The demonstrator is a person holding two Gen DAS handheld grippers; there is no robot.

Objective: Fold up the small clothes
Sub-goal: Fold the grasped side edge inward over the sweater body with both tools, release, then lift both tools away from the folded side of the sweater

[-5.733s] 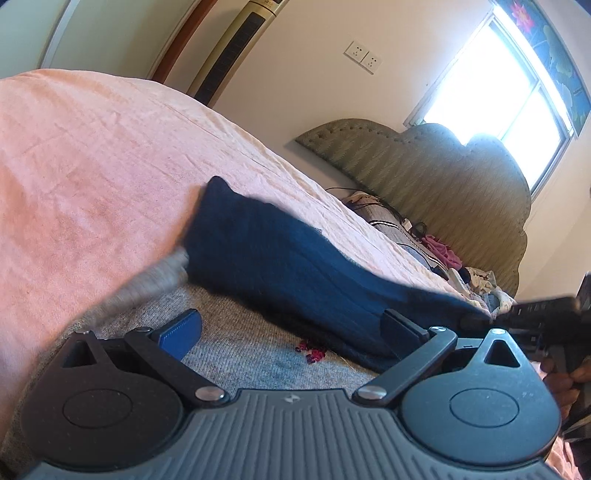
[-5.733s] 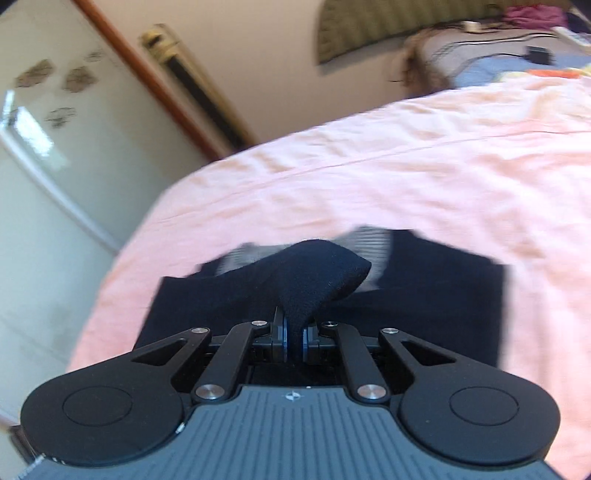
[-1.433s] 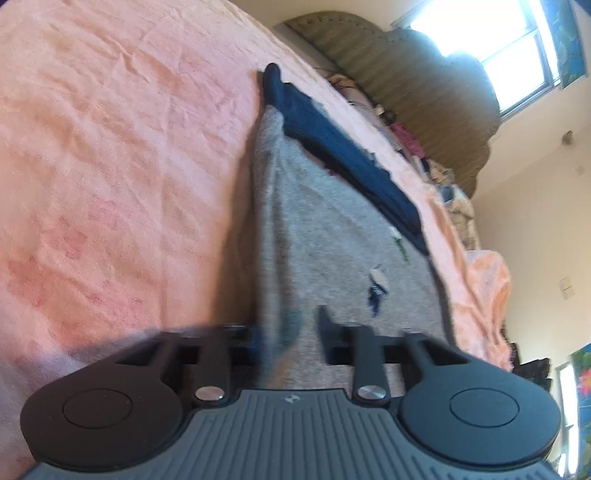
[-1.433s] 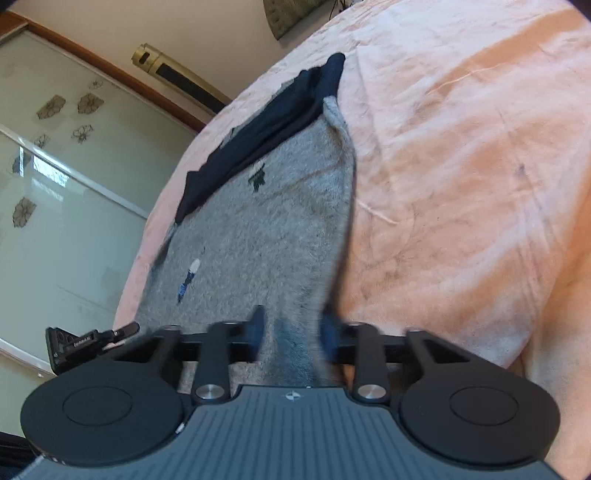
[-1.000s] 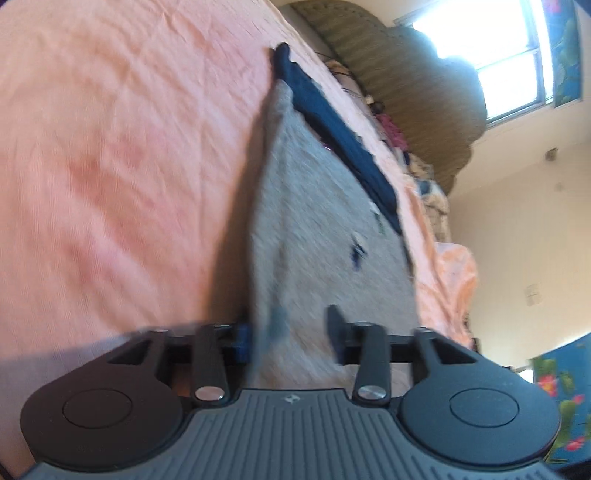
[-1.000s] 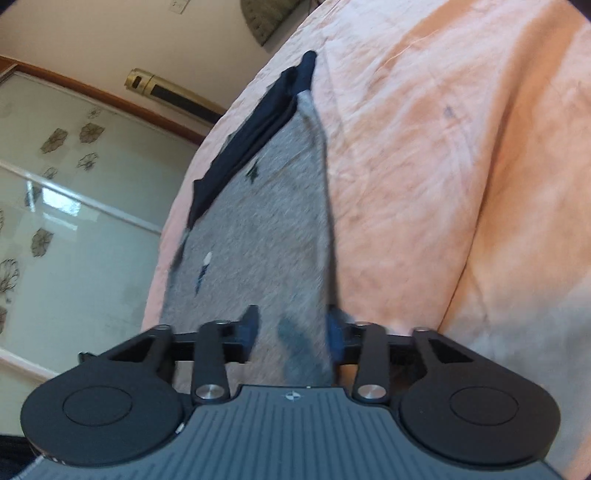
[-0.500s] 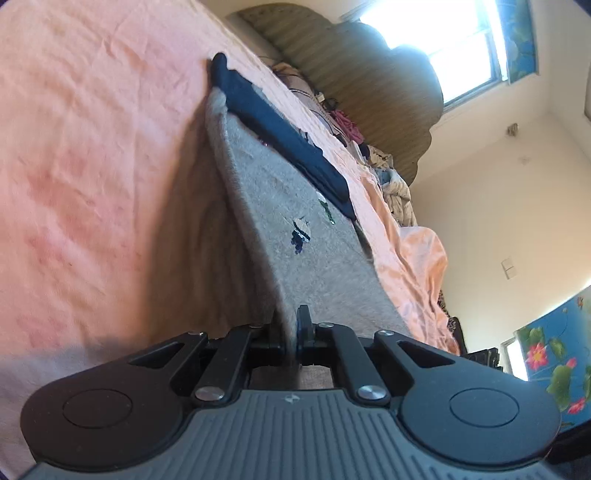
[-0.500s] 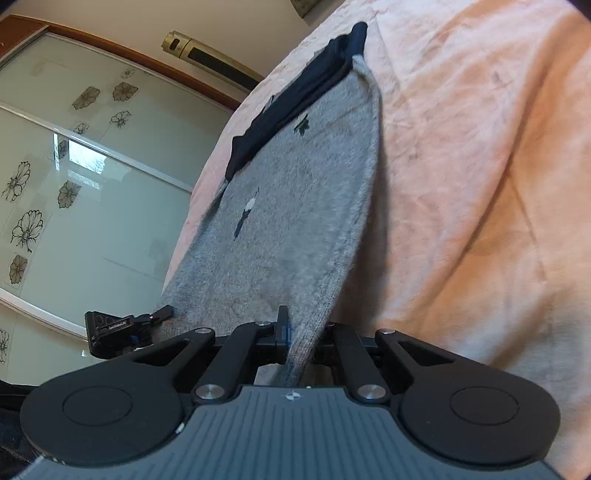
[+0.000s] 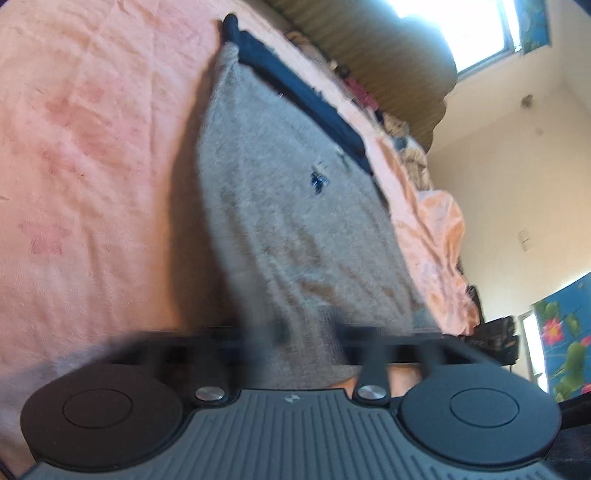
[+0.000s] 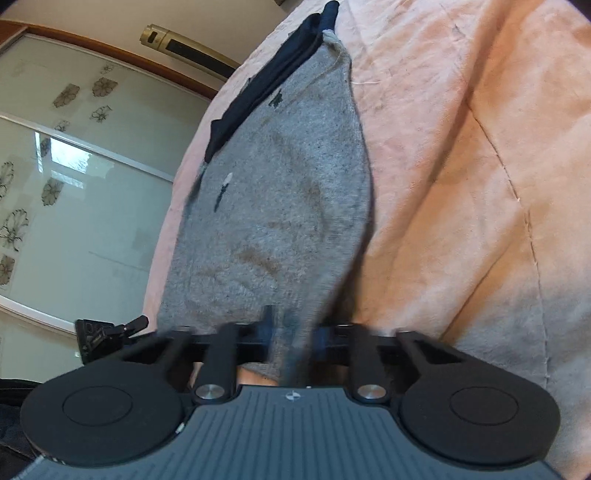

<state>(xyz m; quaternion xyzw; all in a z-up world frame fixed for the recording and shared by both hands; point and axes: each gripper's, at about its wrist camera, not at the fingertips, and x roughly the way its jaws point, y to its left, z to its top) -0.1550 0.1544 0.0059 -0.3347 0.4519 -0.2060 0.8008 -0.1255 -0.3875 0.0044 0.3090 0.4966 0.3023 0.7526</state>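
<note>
**Grey knit garment stretched across the pink bed, both tools spread at its near edge**

Left wrist view: the left tool [image 9: 295, 334] is blurred, but its fingers stand well apart, with the near hem of the grey knit garment [image 9: 280, 206] running down between them; nothing shows the pads pressing on the cloth. The garment reaches away up the pink bedsheet [image 9: 85, 155], narrowing toward the far end, where a dark navy folded part [image 9: 295, 88] lies along its far right edge. Small dark motifs sit on the grey cloth near that navy strip. Farther off are a padded headboard [image 9: 399, 62] under a bright window [image 9: 454, 33], with loose clothes heaped at its foot.

Right wrist view: the right tool [image 10: 291, 334] is likewise parted, its fingers either side of a hanging fold of the same grey garment [image 10: 280, 192], with a gap visible on the right side of the fold. The navy part [image 10: 266, 81] lies along the far left edge. The pink sheet [image 10: 461, 155] spreads to the right. At the near left, the tip of the other tool [image 10: 110, 332] shows beside the garment's corner. Frosted sliding doors with a flower pattern [image 10: 62, 177] fill the left.
</note>
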